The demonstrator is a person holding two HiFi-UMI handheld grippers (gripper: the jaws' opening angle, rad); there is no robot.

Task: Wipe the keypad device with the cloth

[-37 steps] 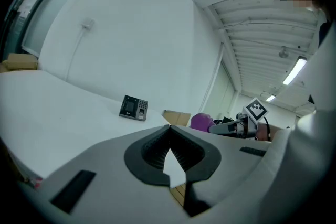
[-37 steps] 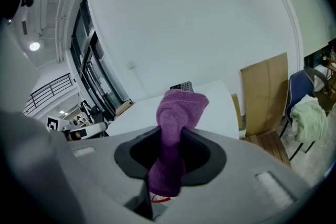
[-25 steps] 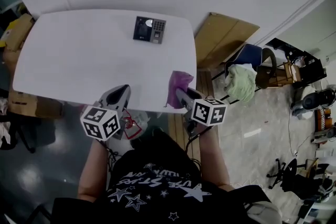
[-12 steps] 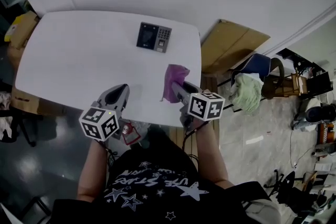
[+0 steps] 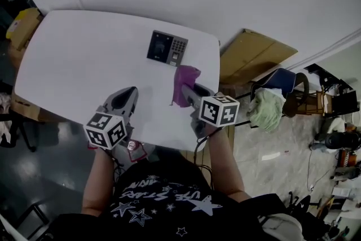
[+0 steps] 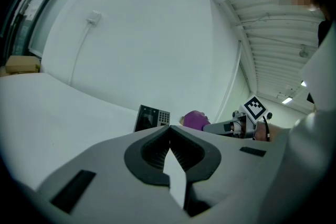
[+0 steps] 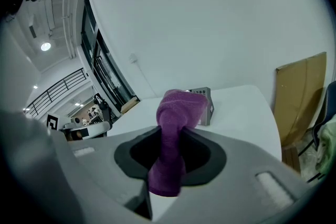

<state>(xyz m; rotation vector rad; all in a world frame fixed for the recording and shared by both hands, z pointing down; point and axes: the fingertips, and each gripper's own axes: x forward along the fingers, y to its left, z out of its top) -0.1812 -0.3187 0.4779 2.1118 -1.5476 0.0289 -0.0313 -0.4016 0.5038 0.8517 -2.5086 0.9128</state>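
The dark keypad device (image 5: 167, 48) lies flat near the far right part of the white table (image 5: 73, 65). It also shows in the left gripper view as a small dark keypad device (image 6: 151, 117), and its grey edge (image 7: 205, 102) peeks from behind the cloth in the right gripper view. My right gripper (image 5: 186, 89) is shut on a purple cloth (image 5: 184, 83), which hangs bunched just short of the device. The cloth (image 7: 175, 128) fills the right jaws. My left gripper (image 5: 127, 96) hovers over the table's near side, shut and empty (image 6: 169, 136).
A cardboard sheet (image 5: 254, 56) leans by the wall right of the table. A chair with green fabric (image 5: 266, 107) stands further right. Boxes (image 5: 21, 22) sit at the table's left end. The table's right edge runs close to the cloth.
Both grippers have moved forward over the table. The purple cloth has travelled from the table's near edge to just beside the keypad device.
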